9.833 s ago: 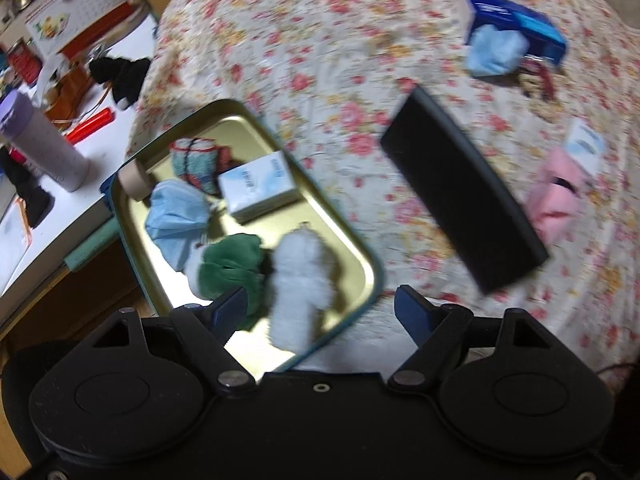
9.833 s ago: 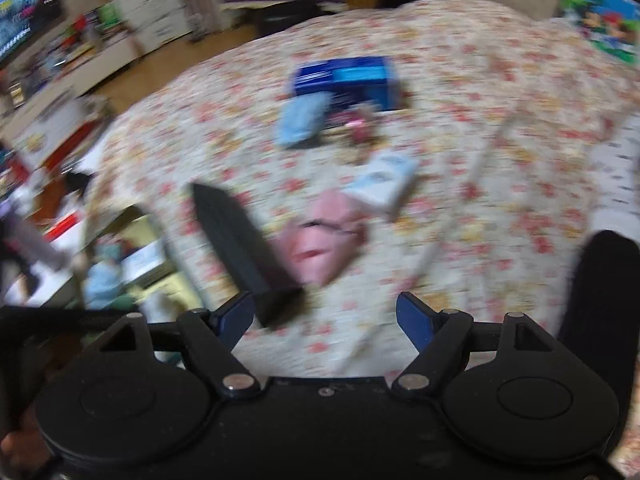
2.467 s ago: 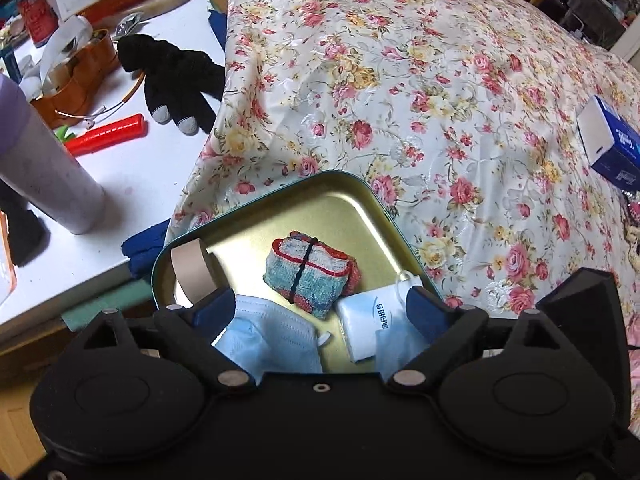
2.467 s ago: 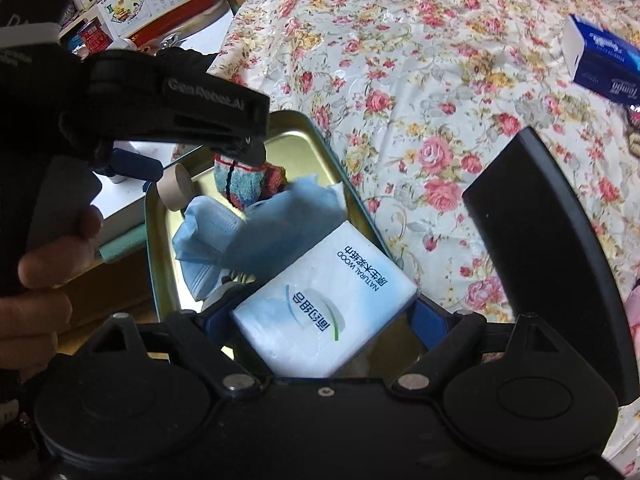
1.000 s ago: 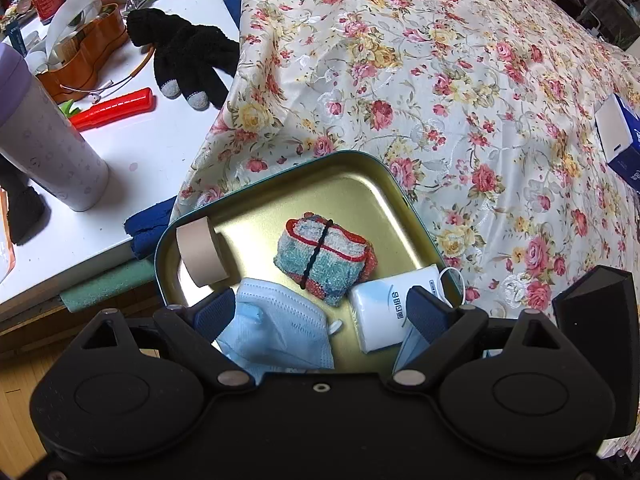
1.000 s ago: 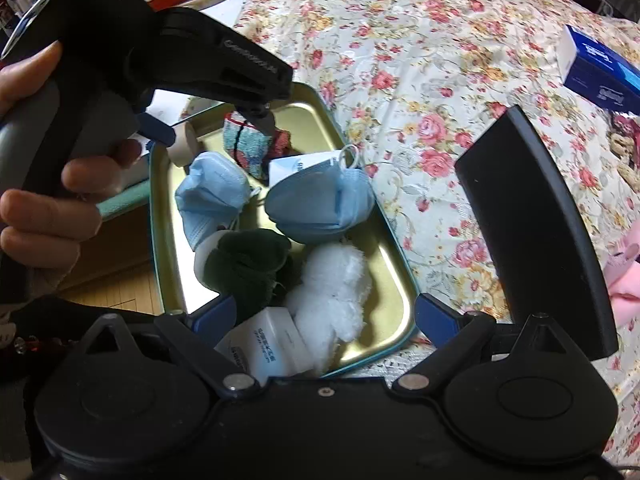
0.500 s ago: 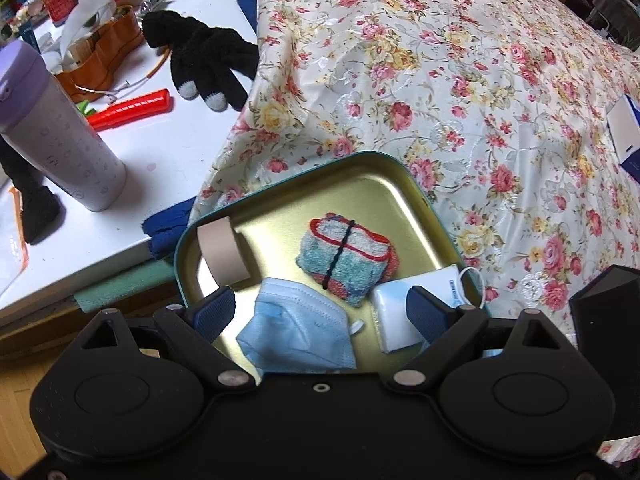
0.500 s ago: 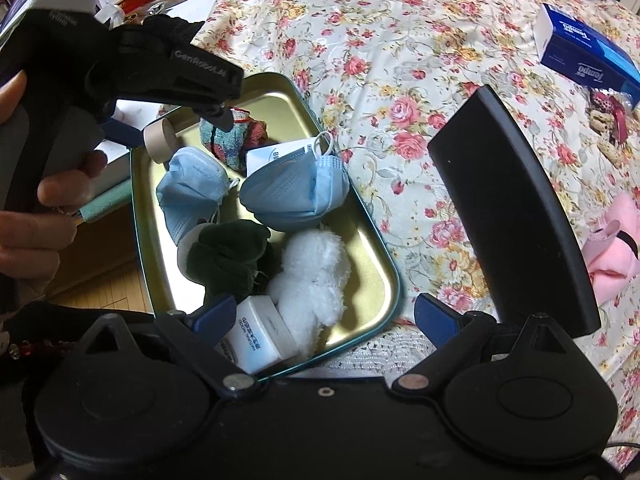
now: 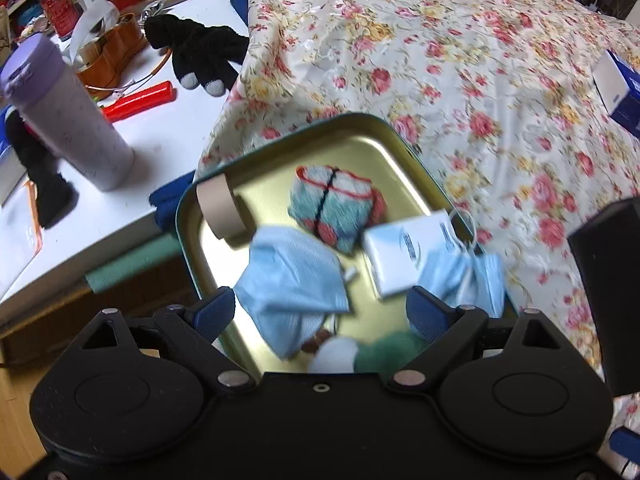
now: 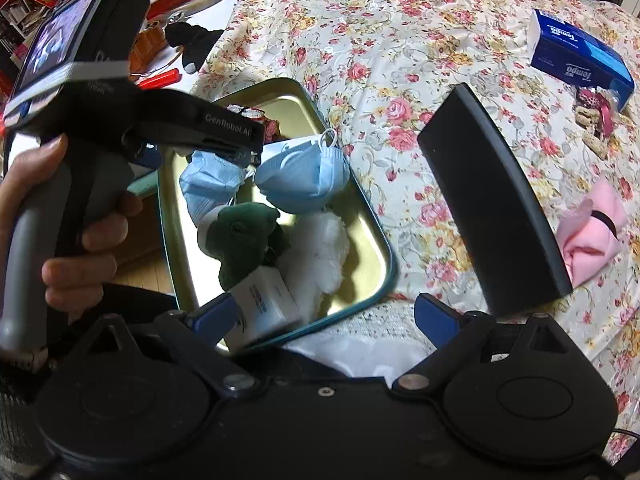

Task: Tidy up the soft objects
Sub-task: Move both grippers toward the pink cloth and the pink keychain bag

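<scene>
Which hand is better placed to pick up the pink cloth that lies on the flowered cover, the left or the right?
The right. Its tongs are open and empty, and the pink cloth lies to their right, past the black case. The left tongs hang over the tin tray, and their view does not show the cloth.

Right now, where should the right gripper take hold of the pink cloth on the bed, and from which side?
Probably from above, at the pink cloth's middle, where a dark band pinches it into a narrow waist. It lies flat on the bedspread, apart from the black case, so the open right gripper has room to straddle it.
</scene>
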